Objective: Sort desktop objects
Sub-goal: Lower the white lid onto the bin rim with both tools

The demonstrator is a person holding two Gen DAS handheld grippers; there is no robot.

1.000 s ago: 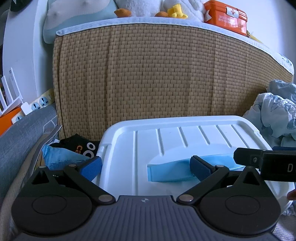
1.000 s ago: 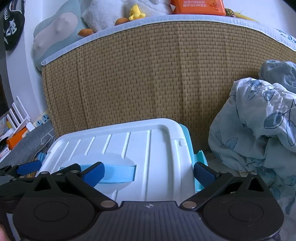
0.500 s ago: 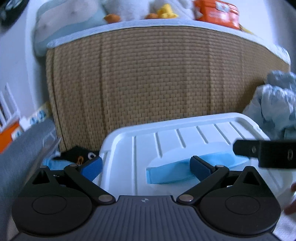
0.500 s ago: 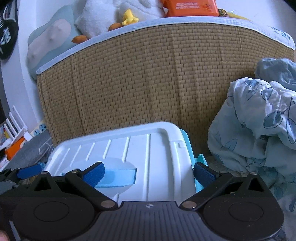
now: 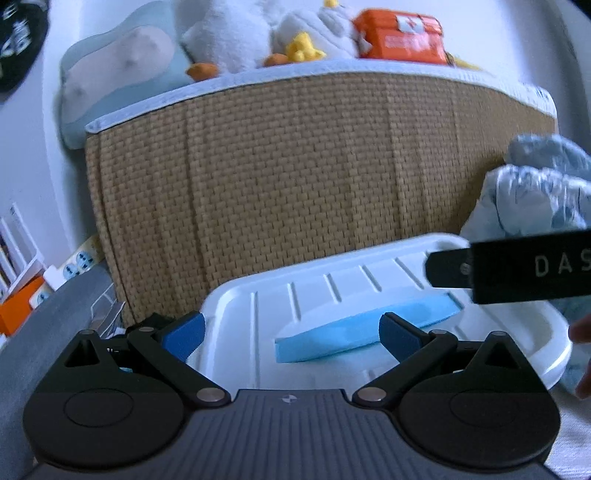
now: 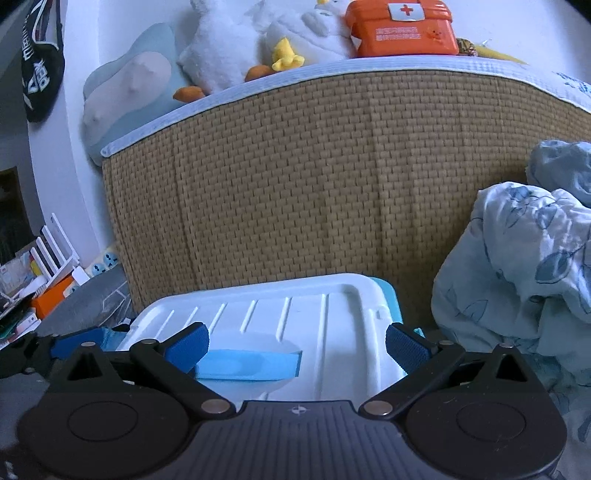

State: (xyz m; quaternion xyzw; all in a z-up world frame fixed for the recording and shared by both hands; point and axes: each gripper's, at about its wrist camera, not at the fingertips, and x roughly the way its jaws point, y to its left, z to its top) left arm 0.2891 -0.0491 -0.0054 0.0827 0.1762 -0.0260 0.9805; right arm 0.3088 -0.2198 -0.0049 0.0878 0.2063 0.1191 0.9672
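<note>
Blue-padded left tongs (image 5: 291, 334) and right tongs (image 6: 297, 345) both gape wide, gripping nothing, each hovering just over the white lid (image 5: 332, 295) of a storage box that sits near the camera with a light-blue handle (image 5: 362, 328) lying flat in its recess. Both reaching for that handle at once risks a collision, since the two tools are already close. Beyond, a crumpled blue quilt (image 6: 517, 258) touching the box's right side could snag the lid against the woven headboard (image 6: 314, 184).

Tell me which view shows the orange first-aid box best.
The right wrist view: the orange first-aid box is sharp there, red cross and front label visible. The left wrist view shows the same box smeared by motion blur.
</note>
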